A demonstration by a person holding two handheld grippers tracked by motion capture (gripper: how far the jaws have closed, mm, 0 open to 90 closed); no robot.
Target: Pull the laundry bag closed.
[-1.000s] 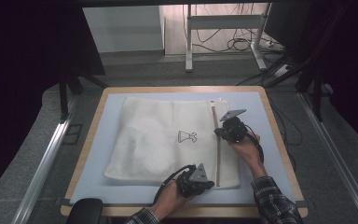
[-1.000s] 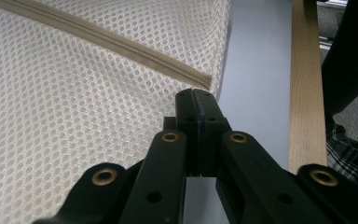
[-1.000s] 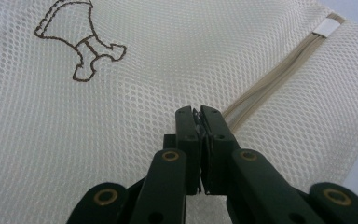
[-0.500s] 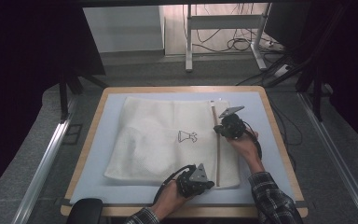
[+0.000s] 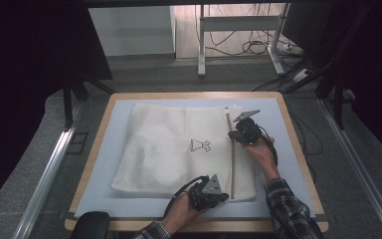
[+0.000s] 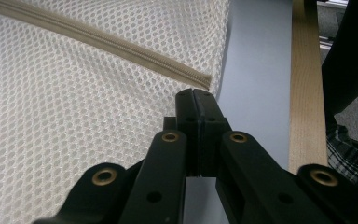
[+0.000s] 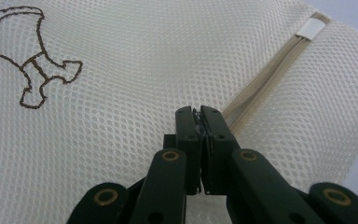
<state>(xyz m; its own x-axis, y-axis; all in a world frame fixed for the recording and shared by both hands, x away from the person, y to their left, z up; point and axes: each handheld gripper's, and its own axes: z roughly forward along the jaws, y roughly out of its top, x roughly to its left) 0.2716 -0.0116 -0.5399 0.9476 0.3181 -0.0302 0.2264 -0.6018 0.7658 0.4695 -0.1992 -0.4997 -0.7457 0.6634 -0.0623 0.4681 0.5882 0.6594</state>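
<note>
Since a second ago our right gripper (image 5: 235, 135) has slid a short way along the zipper (image 5: 232, 159) toward the near edge, while our left gripper (image 5: 222, 195) has kept its place. The mesh laundry bag (image 5: 179, 149) lies flat on the blue mat (image 5: 273, 114), its long axis running across the table. The zipper runs near-to-far down the bag's right side. In the right gripper view our jaws are pressed together on something small at the zipper (image 7: 261, 84), likely its pull; we cannot make it out. In the left gripper view the jaws pinch the mesh (image 6: 74, 93) just at the zipper's near end (image 6: 200, 79).
</note>
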